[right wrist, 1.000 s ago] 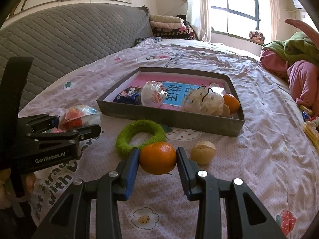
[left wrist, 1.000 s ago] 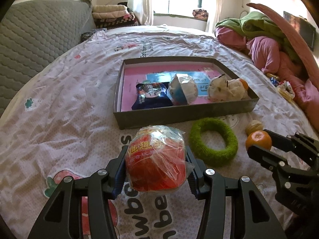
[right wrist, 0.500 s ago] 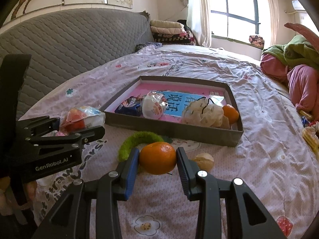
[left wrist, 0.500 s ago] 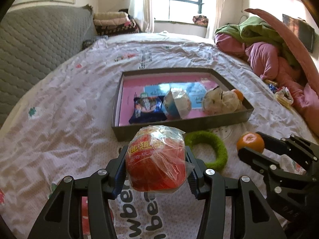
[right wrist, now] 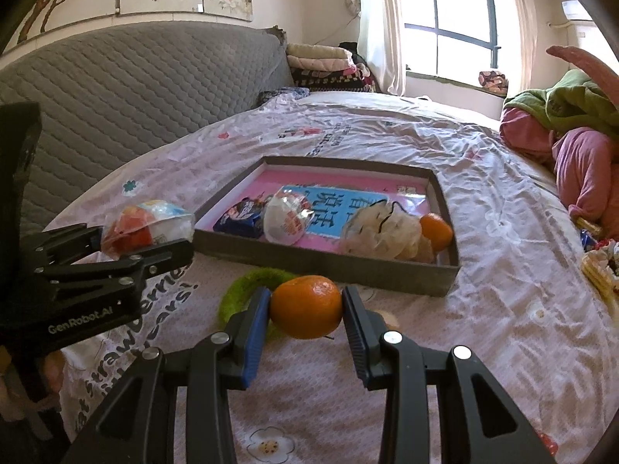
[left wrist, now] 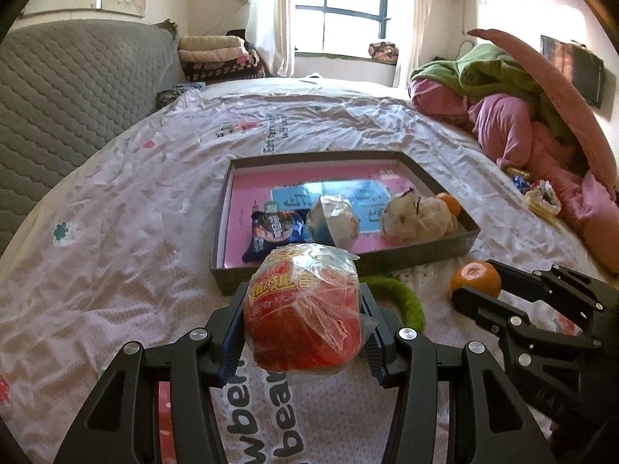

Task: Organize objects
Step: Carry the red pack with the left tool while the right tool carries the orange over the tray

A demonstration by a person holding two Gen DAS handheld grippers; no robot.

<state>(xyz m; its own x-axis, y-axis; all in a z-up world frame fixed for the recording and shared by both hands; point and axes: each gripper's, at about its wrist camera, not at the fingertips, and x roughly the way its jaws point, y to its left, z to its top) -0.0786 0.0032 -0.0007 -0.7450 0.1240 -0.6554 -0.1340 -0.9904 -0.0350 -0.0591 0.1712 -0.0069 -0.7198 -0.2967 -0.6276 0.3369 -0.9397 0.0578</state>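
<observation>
While both tools are held above the bed, each is seen clamped on one item. The left tool is closed on a red snack pack wrapped in clear plastic, gripped from both sides and lifted clear of the bedsheet. The right tool is closed on an orange mandarin, which is pinched between the blue-padded fingers.

A shallow grey tray with a pink lining is set on the bed ahead of both tools. Inside it, along its near wall, a dark blue snack packet, a round foil-wrapped item, a pale crumpled bag and a second mandarin are laid in a row; the second mandarin is tucked against the bag in the near right corner.

A fuzzy green ring is lying on the sheet just outside the tray's near wall, partly hidden behind both held items. A small pale round object is glimpsed just beside the right tool's finger, mostly covered. Pink and green bedding is heaped at the right of the bed.
</observation>
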